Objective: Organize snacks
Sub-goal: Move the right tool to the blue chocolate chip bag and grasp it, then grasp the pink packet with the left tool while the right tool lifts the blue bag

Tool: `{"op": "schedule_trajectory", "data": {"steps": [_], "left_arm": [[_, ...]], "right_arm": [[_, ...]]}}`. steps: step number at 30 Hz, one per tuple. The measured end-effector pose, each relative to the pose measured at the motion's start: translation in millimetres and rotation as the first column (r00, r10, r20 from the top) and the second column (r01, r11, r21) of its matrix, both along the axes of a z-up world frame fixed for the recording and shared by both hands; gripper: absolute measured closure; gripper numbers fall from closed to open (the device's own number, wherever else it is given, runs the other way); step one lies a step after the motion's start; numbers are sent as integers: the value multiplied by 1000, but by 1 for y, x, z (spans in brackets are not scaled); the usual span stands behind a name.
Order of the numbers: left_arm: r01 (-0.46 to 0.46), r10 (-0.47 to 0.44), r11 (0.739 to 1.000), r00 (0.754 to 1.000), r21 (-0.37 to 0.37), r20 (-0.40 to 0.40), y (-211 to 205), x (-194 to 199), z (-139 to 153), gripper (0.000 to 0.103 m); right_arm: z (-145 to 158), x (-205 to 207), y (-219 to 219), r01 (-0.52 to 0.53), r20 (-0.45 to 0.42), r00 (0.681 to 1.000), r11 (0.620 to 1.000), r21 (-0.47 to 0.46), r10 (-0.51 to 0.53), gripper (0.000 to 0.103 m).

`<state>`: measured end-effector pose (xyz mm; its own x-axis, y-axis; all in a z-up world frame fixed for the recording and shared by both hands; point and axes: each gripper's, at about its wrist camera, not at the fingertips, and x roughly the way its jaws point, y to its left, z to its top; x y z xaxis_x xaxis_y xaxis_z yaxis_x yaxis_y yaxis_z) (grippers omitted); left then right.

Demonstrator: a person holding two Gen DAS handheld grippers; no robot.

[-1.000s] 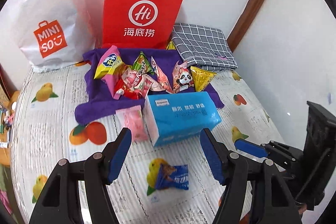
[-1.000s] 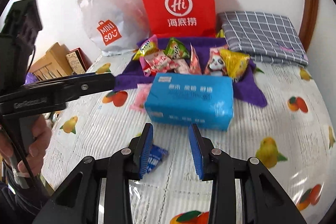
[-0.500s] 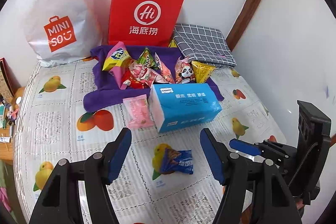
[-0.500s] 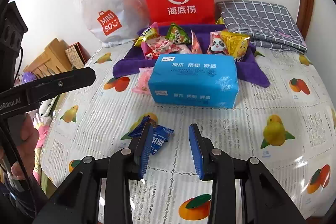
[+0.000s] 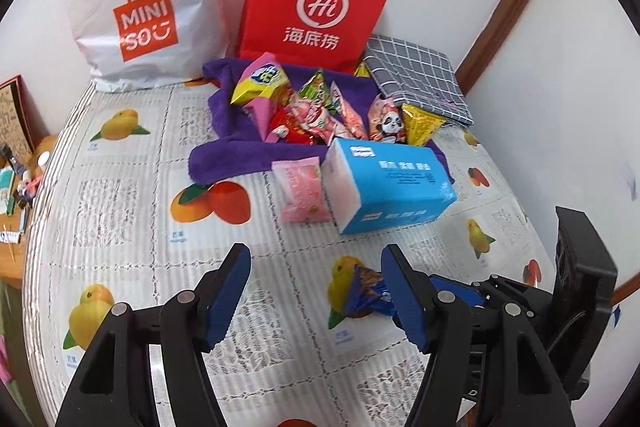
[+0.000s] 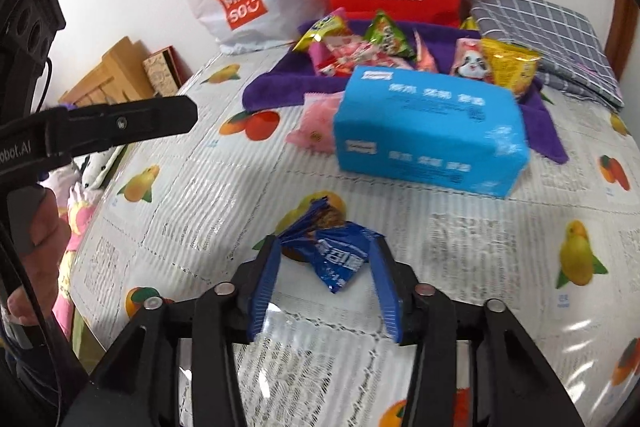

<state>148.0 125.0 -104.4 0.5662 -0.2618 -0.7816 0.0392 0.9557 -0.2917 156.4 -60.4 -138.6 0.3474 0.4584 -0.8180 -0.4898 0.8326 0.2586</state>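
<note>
Snack packet (image 6: 334,251), blue and crinkly, lies near your edge of the table (image 6: 460,227), between your right gripper's (image 6: 326,281) parted fingers, not yet pinched. It looks light, soft, slippery: grip mid-body, not the torn end. Left gripper (image 5: 316,293) hangs open beside. Its printing is blurred.

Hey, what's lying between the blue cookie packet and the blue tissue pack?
Nothing: between the blue cookie packet and the blue tissue pack there is only bare fruit-print tablecloth, clearest in the right wrist view.
</note>
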Motion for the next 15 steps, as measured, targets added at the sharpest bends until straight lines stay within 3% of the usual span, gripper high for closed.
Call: {"op": "schedule_trajectory", "data": {"steps": [10, 15], "left_arm": [[-33, 31, 999, 999, -42, -31, 23, 2, -16, 37], [-64, 62, 997, 997, -48, -44, 36, 3, -21, 37]], "right_arm": [[-27, 3, 24, -22, 58, 998, 986, -164, 31, 47], [-37, 15, 33, -28, 58, 998, 980, -195, 40, 45]]}}
